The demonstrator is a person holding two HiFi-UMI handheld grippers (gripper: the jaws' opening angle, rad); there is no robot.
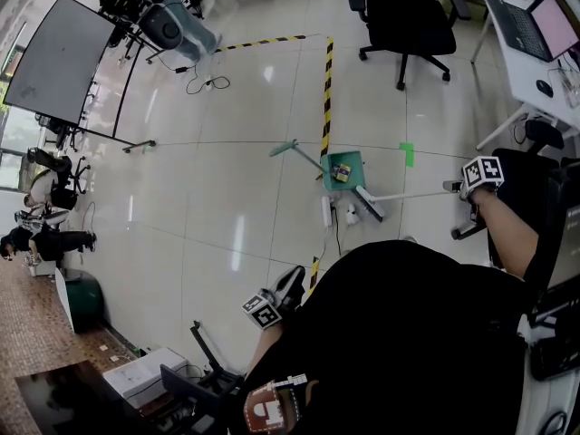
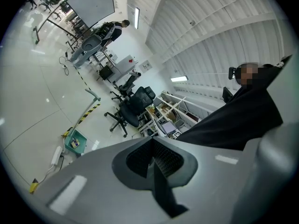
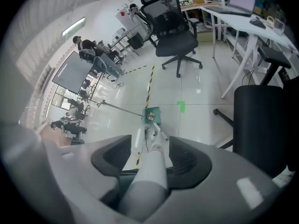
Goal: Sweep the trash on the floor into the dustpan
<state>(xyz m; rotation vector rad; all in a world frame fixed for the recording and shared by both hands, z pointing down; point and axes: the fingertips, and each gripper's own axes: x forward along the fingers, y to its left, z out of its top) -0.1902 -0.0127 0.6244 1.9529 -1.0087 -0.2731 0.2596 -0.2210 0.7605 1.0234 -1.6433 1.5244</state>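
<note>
A green dustpan (image 1: 344,168) stands on the white floor beside the yellow-black tape, its long handle (image 1: 292,149) slanting up to the left. A small yellow and blue piece of trash (image 1: 341,174) lies inside it. A white-handled broom (image 1: 403,194) rests its head (image 1: 370,204) just below the pan. My right gripper (image 1: 455,187) is shut on the broom handle (image 3: 150,171); past it the dustpan (image 3: 152,115) shows. My left gripper (image 1: 293,282) hangs low near my body, shut with nothing in it (image 2: 153,161). The dustpan (image 2: 76,141) appears far off to its left.
Yellow-black hazard tape (image 1: 327,80) runs across the floor. A white power strip (image 1: 326,211) and cable lie near the broom head. A green tape mark (image 1: 407,153) is right of the pan. Black office chairs (image 1: 408,16), a desk with a laptop (image 1: 535,25) and a large screen (image 1: 56,57) ring the area.
</note>
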